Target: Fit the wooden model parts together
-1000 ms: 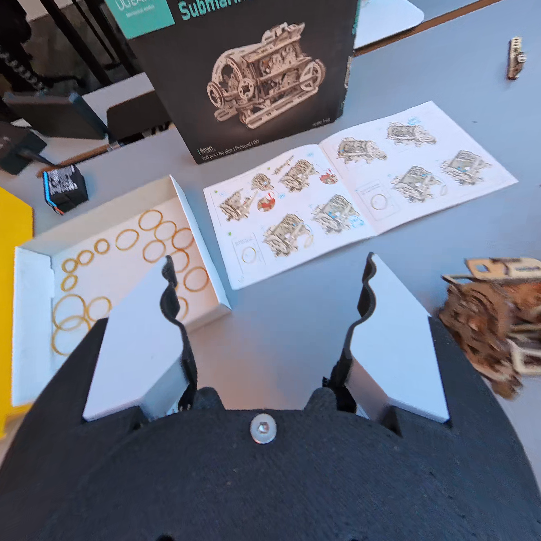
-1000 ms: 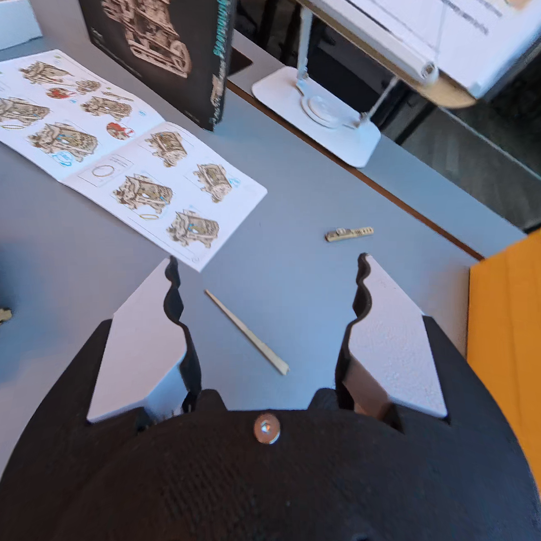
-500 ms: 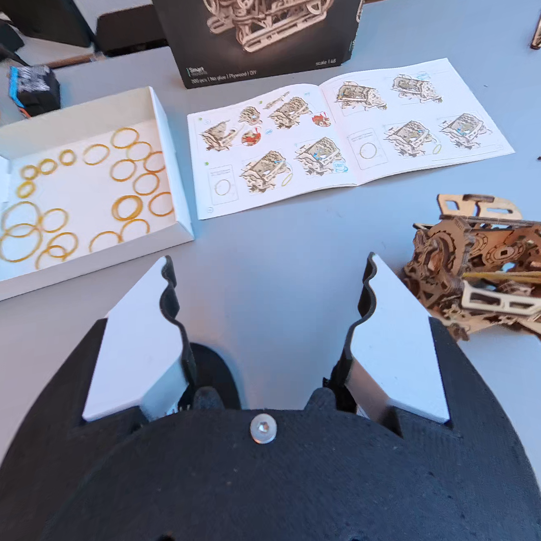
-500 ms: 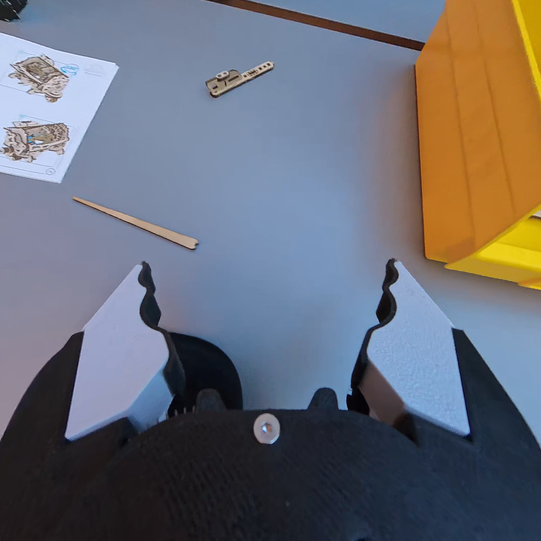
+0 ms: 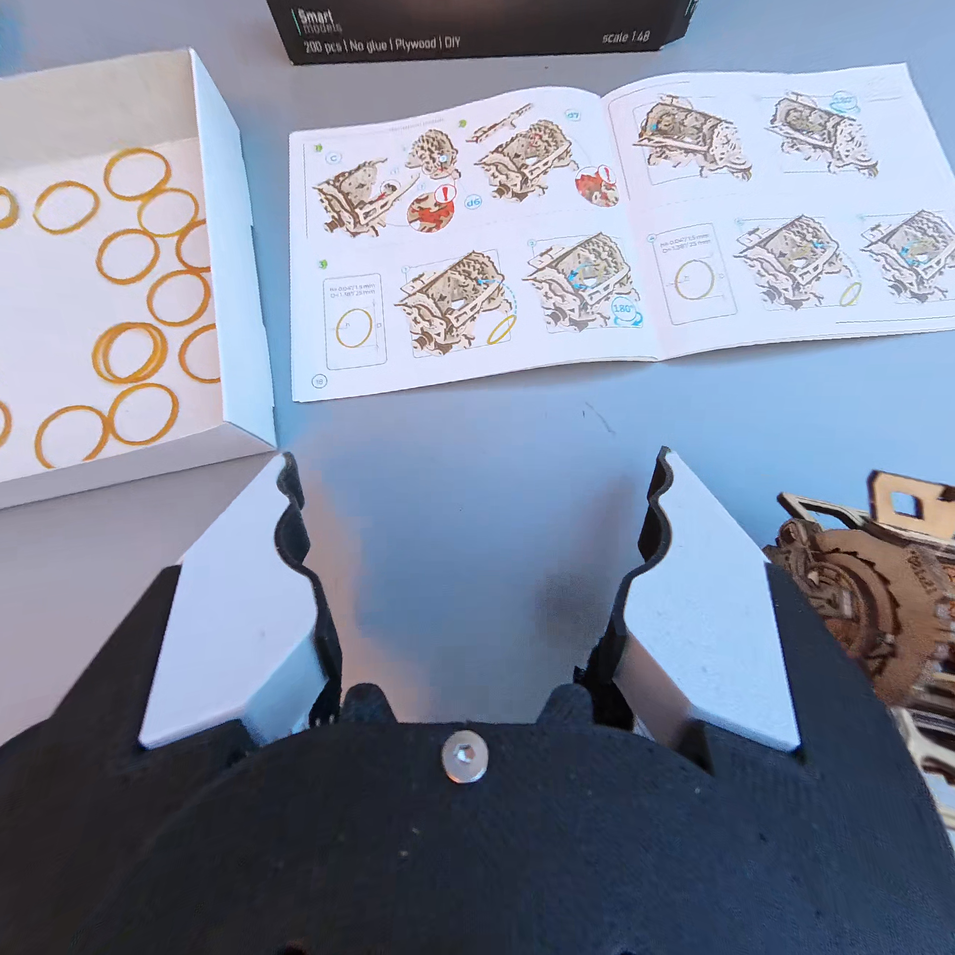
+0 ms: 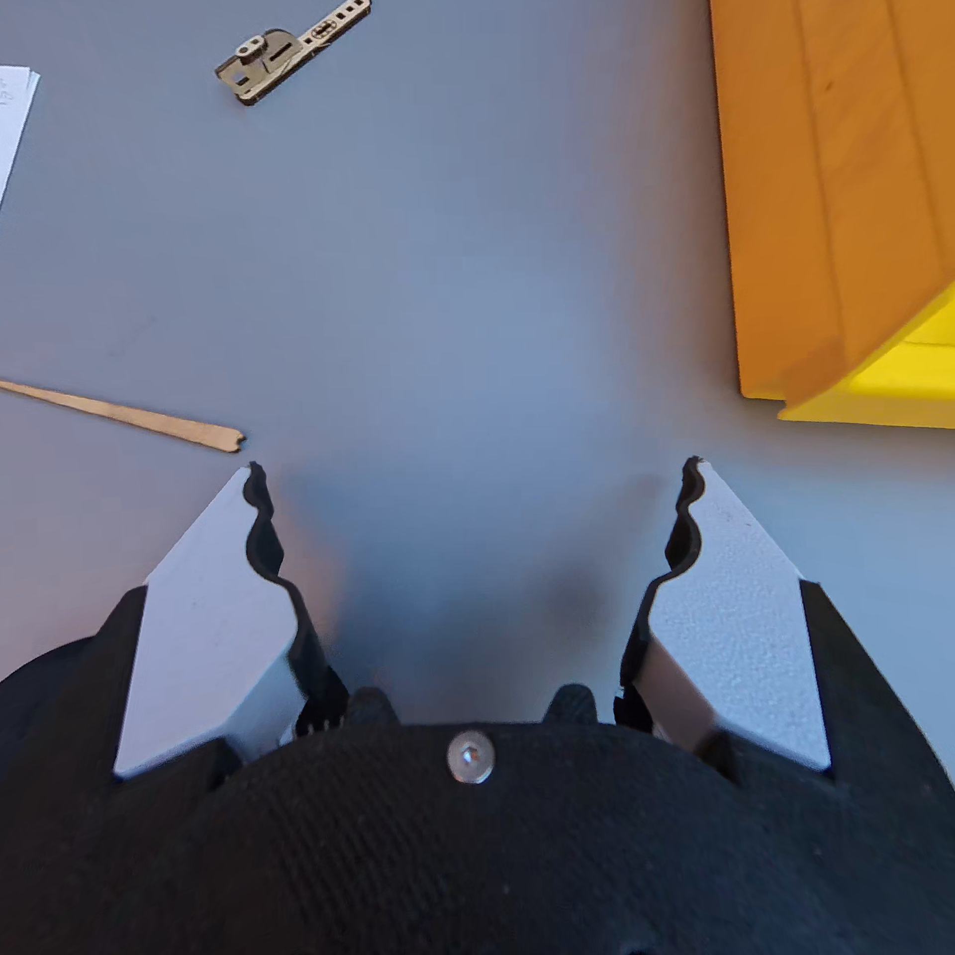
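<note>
Model point(image 5: 873, 615): part-built, brown plywood gears and frame, at 3 o'clock in left wrist view, on the grey surface point(image 5: 465, 506); partly cut off by the frame edge and by the tongs body; just beside the right finger of the left tongs point(image 5: 475, 465), contact cannot be told.

Left tongs: jaws spread wide, nothing between them, only bare surface in the gap; white fingers point(image 5: 243, 594) with black wavy inner faces.

Loose parts, right wrist view: flat stick point(image 6: 129, 416) at 9 o'clock, lying flat, its notched end just ahead of the left fingertip, apart from it; small slotted piece point(image 6: 289, 57) at 11 o'clock, flat on the surface, well apart from the stick.

Right tongs point(image 6: 473, 465): jaws wide apart, empty; bare surface between the fingers.

Outward, left wrist view: open booklet point(image 5: 594, 232) at 12 o'clock, flat, pages with drawings of the model; black box point(image 5: 480, 31) beyond it at the top edge, only its lower strip in view; white tray point(image 5: 232, 258) at 10 o'clock, just beside the booklet's left edge, holding many yellow rubber bands point(image 5: 129, 351), some overlapping; tray's near corner close to the left fingertip.

Right wrist view: yellow bin point(image 6: 837, 206) at 2 o'clock, standing on the surface, well apart from the right finger; corner of white paper point(image 6: 13, 119) at 10 o'clock on the frame edge.
</note>
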A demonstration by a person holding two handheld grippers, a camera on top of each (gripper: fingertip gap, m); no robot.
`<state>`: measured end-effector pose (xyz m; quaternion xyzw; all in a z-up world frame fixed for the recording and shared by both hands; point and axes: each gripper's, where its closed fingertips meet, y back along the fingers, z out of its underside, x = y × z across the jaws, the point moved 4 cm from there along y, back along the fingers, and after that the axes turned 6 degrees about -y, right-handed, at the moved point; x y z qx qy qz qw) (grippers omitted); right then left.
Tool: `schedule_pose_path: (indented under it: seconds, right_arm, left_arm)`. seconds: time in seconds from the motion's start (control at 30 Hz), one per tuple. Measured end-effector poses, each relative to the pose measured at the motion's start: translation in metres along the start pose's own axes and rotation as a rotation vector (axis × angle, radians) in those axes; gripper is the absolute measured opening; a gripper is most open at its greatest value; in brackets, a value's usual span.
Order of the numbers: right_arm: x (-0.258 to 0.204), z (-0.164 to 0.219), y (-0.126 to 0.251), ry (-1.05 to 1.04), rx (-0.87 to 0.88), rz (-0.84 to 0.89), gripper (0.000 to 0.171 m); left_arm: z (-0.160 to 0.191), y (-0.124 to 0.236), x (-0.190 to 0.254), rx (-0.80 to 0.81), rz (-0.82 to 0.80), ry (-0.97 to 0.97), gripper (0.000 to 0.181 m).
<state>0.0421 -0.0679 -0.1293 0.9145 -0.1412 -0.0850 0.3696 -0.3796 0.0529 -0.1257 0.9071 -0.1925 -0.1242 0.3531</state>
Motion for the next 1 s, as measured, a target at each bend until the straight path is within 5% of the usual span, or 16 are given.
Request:
schedule_pose_path:
  seconds: [1.0]
  right_arm:
    - [0.0105, 0.0046, -0.0083, -0.068, 0.03, 0.041, 0.151]
  left_arm:
    - [0.0119, -0.0089, -0.002, -0.002, -0.058, 0.051, 0.137]
